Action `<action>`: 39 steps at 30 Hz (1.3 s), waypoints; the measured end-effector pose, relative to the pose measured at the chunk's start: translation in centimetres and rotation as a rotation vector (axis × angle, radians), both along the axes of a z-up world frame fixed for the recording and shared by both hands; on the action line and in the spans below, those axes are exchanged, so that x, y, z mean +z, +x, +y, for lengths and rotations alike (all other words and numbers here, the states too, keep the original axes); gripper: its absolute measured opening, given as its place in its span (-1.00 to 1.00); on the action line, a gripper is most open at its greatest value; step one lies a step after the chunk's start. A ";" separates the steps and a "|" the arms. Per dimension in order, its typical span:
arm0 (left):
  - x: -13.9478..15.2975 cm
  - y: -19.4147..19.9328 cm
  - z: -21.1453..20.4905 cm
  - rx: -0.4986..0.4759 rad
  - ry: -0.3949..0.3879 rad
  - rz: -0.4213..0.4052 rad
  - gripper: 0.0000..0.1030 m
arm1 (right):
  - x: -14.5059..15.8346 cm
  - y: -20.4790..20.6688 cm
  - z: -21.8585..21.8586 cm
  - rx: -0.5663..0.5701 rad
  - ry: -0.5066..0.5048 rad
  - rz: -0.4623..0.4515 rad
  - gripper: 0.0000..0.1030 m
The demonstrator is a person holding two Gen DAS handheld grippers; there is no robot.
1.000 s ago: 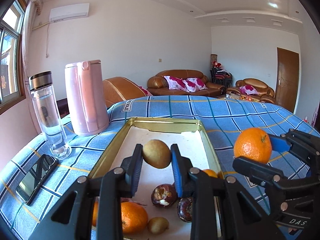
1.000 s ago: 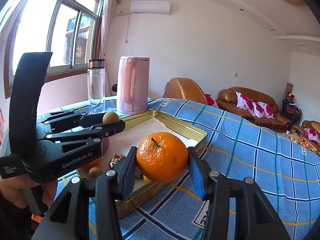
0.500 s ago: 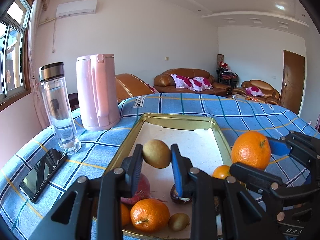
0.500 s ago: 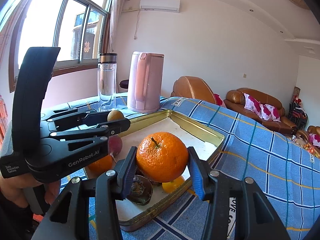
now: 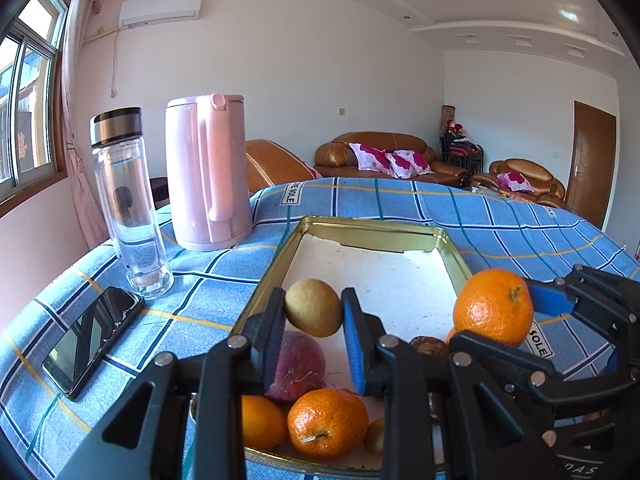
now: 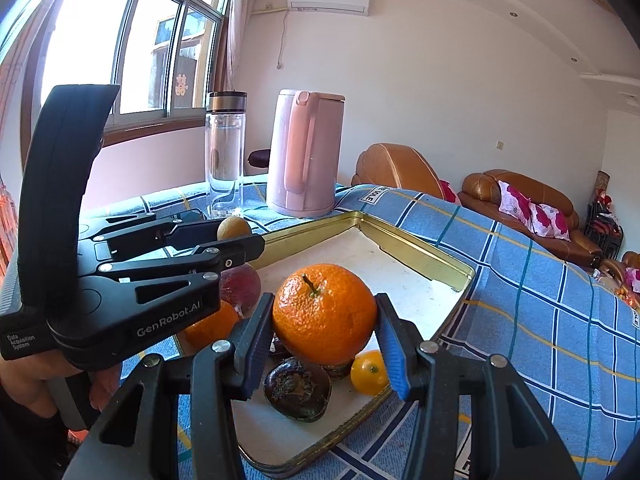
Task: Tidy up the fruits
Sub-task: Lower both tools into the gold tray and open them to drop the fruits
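- Two fruits are in hand, I note: a small yellow-brown fruit [image 5: 313, 307] clamped in my left tool [image 5: 313, 316], and a large orange [image 6: 325, 319] clamped in my right tool [image 6: 325, 338]. Both tools are closed on their loads, pads pressing either side.
- Both fruits hang above the near end of the gold tray [image 5: 372, 229], clear of its floor.
- Key relation: the tray's long axis runs away from both tools, and its white far half lies bare, straight ahead of and below each fruit. I judge the coming move to be a short push forward and down.
- My left tool is over the tray's left side, my right tool over its right edge; neither is clearly nearer the bare part.
- Beneath the tools, crowded at the near end: a reddish fruit [image 5: 296, 364], two mandarins [image 5: 328, 422], a dark wrinkled fruit [image 6: 297, 388] and a small yellow-orange fruit [image 6: 370, 372].
- Outward on the blue checked cloth [image 5: 500, 216] over the bench: pink kettle [image 5: 208, 172], glass bottle [image 5: 128, 204] and phone [image 5: 94, 338], all left of the tray.
- Risk, as I judge it: a round fruit may roll once released.
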State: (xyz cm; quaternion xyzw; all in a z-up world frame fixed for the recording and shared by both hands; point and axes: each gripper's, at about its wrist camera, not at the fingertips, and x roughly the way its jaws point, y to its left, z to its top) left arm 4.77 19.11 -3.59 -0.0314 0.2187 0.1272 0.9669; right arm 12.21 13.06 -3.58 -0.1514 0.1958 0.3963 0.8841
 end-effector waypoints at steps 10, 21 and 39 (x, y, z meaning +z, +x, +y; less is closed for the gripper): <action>-0.3 0.1 0.6 -0.002 -0.008 0.015 -0.43 | -0.6 0.4 1.1 0.005 -0.020 0.033 -0.01; -1.3 0.9 1.3 -0.021 -0.036 0.083 -0.43 | -1.5 0.7 1.9 0.019 -0.059 0.074 -0.01; -0.7 -0.5 1.0 0.016 0.016 0.051 0.22 | -1.7 0.7 2.2 0.022 -0.072 0.091 0.33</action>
